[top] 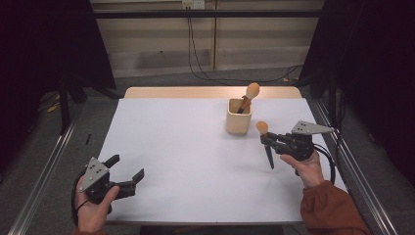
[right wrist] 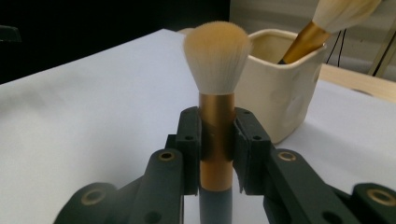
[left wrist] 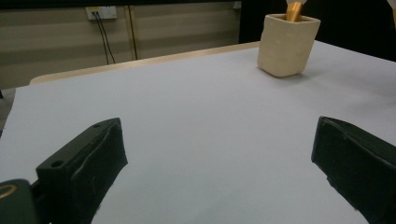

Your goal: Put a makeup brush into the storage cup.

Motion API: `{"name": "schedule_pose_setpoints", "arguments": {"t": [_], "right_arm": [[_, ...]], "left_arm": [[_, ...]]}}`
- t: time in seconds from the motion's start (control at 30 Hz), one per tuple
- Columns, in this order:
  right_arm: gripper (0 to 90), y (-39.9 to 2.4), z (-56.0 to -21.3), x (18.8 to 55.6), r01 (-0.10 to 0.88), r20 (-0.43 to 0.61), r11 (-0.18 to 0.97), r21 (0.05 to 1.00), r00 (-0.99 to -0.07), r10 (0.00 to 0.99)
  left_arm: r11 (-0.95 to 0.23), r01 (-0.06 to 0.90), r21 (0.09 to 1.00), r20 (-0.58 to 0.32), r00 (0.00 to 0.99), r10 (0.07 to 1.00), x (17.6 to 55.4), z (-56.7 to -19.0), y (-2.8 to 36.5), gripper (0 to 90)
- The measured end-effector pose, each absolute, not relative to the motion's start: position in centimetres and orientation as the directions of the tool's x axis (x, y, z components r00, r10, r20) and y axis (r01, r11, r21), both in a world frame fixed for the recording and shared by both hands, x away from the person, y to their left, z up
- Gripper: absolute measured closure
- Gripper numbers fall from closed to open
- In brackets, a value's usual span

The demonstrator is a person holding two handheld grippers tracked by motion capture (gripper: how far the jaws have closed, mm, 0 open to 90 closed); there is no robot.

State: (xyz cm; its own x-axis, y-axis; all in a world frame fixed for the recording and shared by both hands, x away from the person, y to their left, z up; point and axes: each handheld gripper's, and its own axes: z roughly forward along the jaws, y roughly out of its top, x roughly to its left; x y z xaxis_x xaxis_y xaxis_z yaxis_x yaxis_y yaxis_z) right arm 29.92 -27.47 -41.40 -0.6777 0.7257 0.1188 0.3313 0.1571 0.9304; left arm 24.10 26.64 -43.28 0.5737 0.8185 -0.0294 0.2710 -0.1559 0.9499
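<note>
Right hand-held gripper [right wrist: 217, 140] around upright brush [right wrist: 216, 88]: cream bristles, gold ferrule.

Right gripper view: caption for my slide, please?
Right tongs clamp a makeup brush upright beside the cream cup holding another brush.

Cream cup [top: 239, 120], gold-banded tan-bristled brush [right wrist: 216, 93], white table [top: 195, 156], black tongs [top: 266, 138]
</note>
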Motion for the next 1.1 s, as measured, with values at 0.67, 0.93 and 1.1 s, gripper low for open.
{"name": "schedule_pose_setpoints", "arguments": {"t": [0.67, 0.93, 1.1], "right_arm": [[74.7, -27.2, -39.7, 31.0, 0.266, 0.174, 0.001, 0.964, -0.633, 0.754], [74.7, -26.9, -37.9, 31.8, 0.224, 0.15, -0.006, 0.975, -0.637, 0.756], [74.6, -26.4, -37.2, 32.6, 0.215, 0.152, -0.015, 0.977, -0.637, 0.755]], "left_arm": [[-0.153, 0.272, 0.95, -0.035, 0.58, 0.814, 24.1, -43.3, 26.5, 2.8], [-0.148, 0.272, 0.951, -0.043, 0.588, 0.807, 24.1, -43.4, 26.3, 2.8], [-0.145, 0.274, 0.951, -0.046, 0.588, 0.808, 24.1, -43.4, 26.3, 2.8]]}}
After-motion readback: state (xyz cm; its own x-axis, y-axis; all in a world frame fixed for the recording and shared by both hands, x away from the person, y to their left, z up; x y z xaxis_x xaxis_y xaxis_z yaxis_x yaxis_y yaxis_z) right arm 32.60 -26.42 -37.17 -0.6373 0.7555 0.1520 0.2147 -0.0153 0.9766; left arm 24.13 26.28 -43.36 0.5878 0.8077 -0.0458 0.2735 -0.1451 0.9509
